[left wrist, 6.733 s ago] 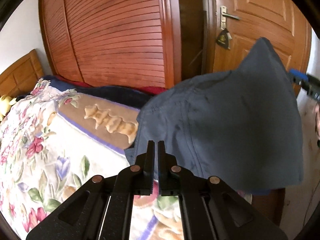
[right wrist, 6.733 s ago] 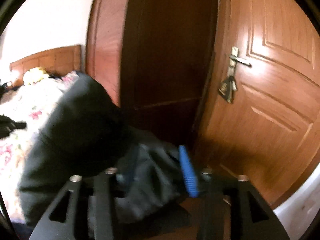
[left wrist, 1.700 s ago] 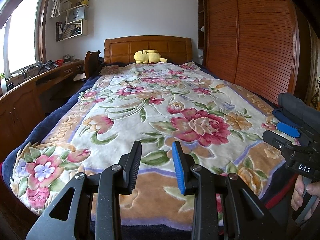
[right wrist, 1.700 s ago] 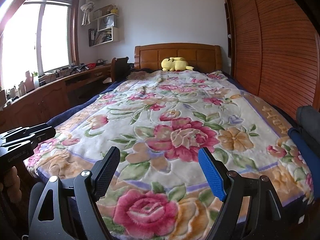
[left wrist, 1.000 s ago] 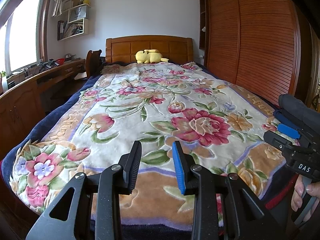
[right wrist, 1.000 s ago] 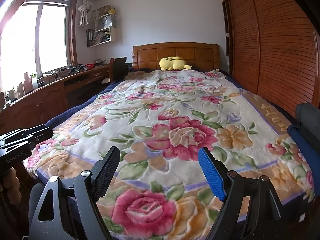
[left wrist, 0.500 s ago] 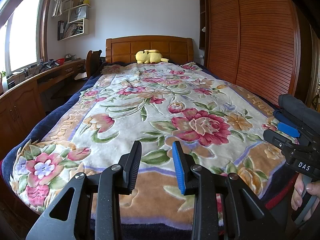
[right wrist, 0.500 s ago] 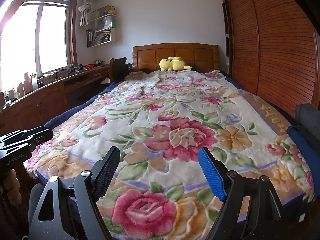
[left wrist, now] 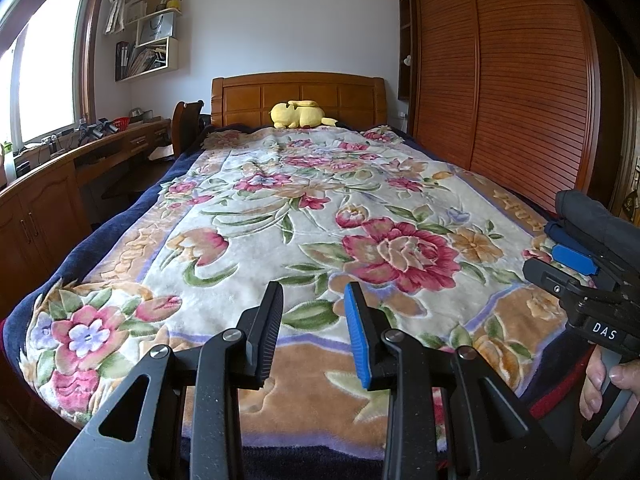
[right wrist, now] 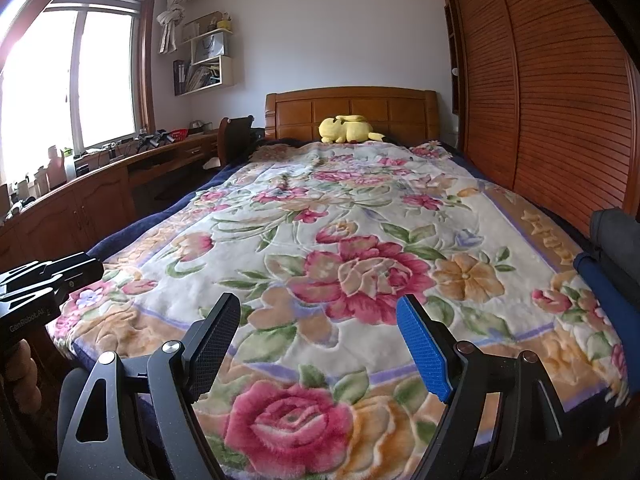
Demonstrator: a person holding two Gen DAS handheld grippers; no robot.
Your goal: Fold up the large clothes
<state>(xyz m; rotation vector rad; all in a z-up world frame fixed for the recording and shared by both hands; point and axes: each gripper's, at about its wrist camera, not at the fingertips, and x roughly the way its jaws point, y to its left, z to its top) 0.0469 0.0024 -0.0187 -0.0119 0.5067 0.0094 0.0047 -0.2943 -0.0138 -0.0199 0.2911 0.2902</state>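
- Bedroom scene, floral blanket (left wrist: 280, 208) covering the bed (left wrist: 298, 92) and taking up most of both views.
- Dark folded clothes (right wrist: 616, 240) are sitting at the bed's right edge, near the foot corner, stacked on a blue piece (right wrist: 600, 284); only partly showing in frame.
- Left gripper (left wrist: 313, 330) is hovering over the foot edge, jaws a little apart, gripping nothing.
- Right gripper (right wrist: 320, 346) is hovering beside it, jaws wide apart, also gripping nothing.
- Step looks like a pause between garments: the stack seems done and nothing is lying spread on the blanket.
- Next move is probably calling for fetching another large garment and laying it flat mid-bed; no unfolded garment is showing in either view.
- Yellow plush (left wrist: 298, 114) is lying by the headboard, wardrobe (left wrist: 500, 80) running along the right, desk (right wrist: 100, 184) along the left under the window.
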